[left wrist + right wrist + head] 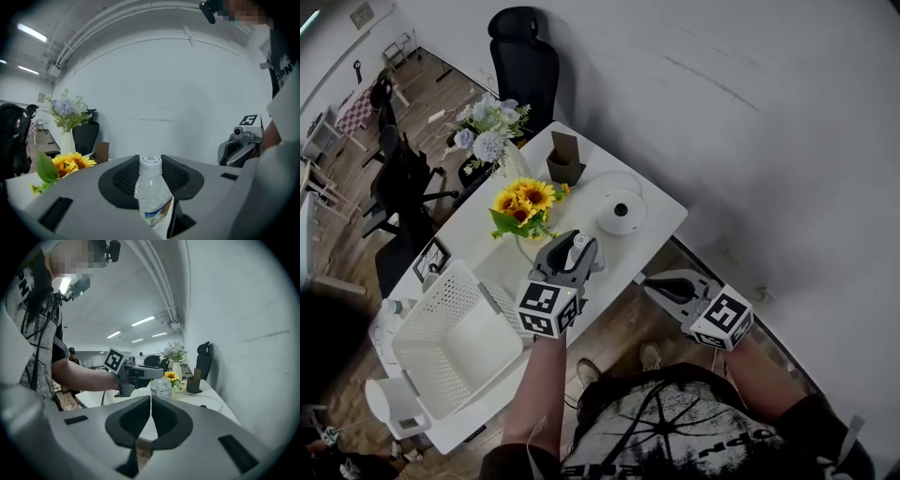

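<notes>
The left gripper [572,253], grey moulded plastic with ribbed black pads, has its jaws clamped on a clear, rounded plastic bottle [152,187] with a white cap, held upright over the near edge of the smooth white table [661,223]. The right gripper [652,283] hangs just off that edge, jaws pressed together on nothing. On the table's left end sits a white perforated basket [441,300]. Sunflowers [525,202] stand mid-table just beyond the bottle, with a round white device [621,212] beside them.
</notes>
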A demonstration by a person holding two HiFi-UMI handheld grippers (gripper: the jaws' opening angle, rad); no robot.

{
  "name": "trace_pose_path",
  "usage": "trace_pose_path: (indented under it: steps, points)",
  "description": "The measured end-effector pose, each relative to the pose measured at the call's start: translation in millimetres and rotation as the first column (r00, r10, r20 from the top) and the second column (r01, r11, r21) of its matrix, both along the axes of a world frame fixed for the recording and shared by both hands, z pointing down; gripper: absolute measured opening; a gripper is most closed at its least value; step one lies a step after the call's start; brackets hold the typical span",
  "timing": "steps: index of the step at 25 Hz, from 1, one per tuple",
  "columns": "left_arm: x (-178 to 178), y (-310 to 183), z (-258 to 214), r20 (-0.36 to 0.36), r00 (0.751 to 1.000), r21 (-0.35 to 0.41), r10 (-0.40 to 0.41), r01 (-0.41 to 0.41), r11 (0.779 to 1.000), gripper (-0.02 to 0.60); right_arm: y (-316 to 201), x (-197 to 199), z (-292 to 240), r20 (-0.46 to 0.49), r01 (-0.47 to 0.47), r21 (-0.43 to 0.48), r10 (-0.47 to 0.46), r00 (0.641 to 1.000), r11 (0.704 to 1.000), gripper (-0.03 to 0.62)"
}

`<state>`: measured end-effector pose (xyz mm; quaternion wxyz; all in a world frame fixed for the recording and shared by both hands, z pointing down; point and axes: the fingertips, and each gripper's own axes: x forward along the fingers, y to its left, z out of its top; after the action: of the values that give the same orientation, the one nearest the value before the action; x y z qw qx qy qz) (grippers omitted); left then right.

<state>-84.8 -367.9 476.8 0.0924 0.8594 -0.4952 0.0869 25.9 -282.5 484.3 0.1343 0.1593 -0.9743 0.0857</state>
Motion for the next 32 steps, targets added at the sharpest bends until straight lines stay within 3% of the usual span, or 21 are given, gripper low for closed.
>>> trace_pose_path:
  steps: [5,13,32]
  points:
    - [2,-4,24,-0.010,1.000,-0.025,-0.012,0.012,1.000,0.152,0,-1,12,-0.013,0.013,-0.027,-0.013,1.000,1.000,0.025]
    - [6,0,28,0.011,1.000,0.020,-0.025,0.025,0.999,0.152,3,5,27,-0.033,0.020,-0.065,-0.022,0.999,0.998,0.025]
    - [8,3,31,0.087,0.996,0.032,-0.024,0.022,0.999,0.154,7,4,22,-0.021,0.011,-0.056,-0.012,1.000,0.998,0.025]
